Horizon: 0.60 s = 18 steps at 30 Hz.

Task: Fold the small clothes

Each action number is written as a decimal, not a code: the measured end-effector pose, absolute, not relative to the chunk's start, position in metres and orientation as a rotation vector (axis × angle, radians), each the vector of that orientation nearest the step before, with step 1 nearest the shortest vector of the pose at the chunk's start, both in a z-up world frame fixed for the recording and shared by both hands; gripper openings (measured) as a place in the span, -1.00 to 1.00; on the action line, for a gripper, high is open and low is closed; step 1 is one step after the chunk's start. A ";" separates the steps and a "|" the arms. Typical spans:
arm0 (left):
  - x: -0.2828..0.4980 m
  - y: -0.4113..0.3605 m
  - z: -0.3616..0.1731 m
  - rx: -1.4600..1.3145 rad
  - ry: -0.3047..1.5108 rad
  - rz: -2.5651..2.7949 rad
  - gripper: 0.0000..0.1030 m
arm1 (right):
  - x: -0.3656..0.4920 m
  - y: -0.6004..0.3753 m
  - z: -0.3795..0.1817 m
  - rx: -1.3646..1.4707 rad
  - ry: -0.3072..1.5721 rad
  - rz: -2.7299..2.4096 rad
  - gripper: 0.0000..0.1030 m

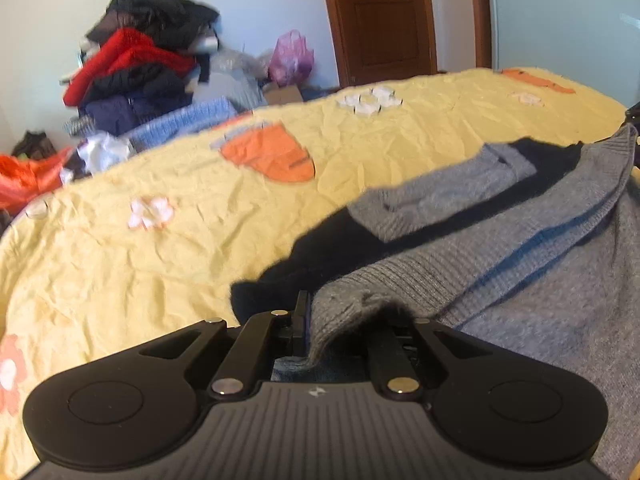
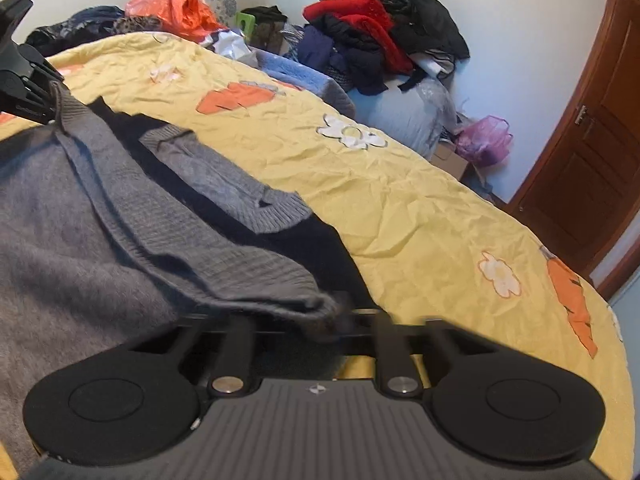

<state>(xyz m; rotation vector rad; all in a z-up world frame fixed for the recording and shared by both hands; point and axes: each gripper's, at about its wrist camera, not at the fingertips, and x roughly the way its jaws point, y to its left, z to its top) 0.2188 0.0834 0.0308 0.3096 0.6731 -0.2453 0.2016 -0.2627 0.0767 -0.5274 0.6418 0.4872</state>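
Left gripper [image 1: 320, 320] fingers clamp grey sweater [image 1: 540, 264] | right gripper [image 2: 320, 320] likewise

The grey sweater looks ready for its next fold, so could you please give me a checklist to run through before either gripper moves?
1. Left gripper grips the grey sweater hem: ok, knit bunched between its fingers.
2. Right gripper grips the other hem corner: ok, though the fingertips are blurred.
3. Hem taut between the grips: cannot tell.
4. Landing area on the yellow bedsheet bare: ok.
5. Folded sleeve lying flat on the dark panel: ok.
6. Clothes pile clear of the fold path: ok, it sits beyond the bed.
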 end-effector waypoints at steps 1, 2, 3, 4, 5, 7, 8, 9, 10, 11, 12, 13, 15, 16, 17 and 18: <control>0.216 0.085 0.036 0.298 0.656 -0.248 -0.88 | 0.200 -0.262 0.080 -0.522 0.632 0.506 -0.71; 0.216 0.088 0.043 0.276 0.645 -0.249 -0.88 | 0.199 -0.262 0.085 -0.503 0.616 0.521 -0.72; 0.217 0.091 0.049 0.250 0.638 -0.244 -0.88 | 0.200 -0.266 0.092 -0.455 0.600 0.527 -0.72; 0.221 0.096 0.053 0.219 0.636 -0.235 -0.88 | 0.205 -0.271 0.100 -0.378 0.593 0.523 -0.72; 0.229 0.101 0.054 0.183 0.647 -0.224 -0.88 | 0.212 -0.279 0.107 -0.288 0.598 0.514 -0.72; 0.256 0.110 0.041 0.128 0.728 -0.126 -0.88 | 0.234 -0.292 0.106 -0.160 0.619 0.465 -0.72; 0.268 0.112 0.031 0.105 0.774 -0.093 -0.88 | 0.248 -0.296 0.098 -0.123 0.666 0.424 -0.72; 0.277 0.113 0.023 0.089 0.808 -0.071 -0.82 | 0.262 -0.298 0.087 -0.102 0.718 0.389 -0.72; 0.280 0.112 0.018 0.079 0.815 -0.048 -0.81 | 0.271 -0.297 0.077 -0.091 0.755 0.361 -0.70; 0.278 0.110 0.019 0.081 0.795 -0.038 -0.80 | 0.276 -0.295 0.070 -0.085 0.783 0.332 -0.59; 0.274 0.106 0.021 0.098 0.771 -0.036 -0.75 | 0.277 -0.293 0.067 -0.082 0.789 0.303 -0.52; 0.268 0.104 0.024 0.124 0.742 -0.034 -0.58 | 0.273 -0.291 0.067 -0.087 0.767 0.277 -0.27; 0.256 0.103 0.030 0.182 0.687 0.004 -0.01 | 0.259 -0.289 0.074 -0.099 0.706 0.265 0.57; 0.249 0.105 0.036 0.207 0.652 0.045 0.49 | 0.250 -0.292 0.078 -0.097 0.665 0.255 0.78; 0.240 0.108 0.040 0.220 0.615 0.082 0.64 | 0.240 -0.295 0.083 -0.095 0.627 0.254 0.69; 0.229 0.113 0.047 0.218 0.578 0.110 0.69 | 0.232 -0.298 0.088 -0.085 0.615 0.268 0.63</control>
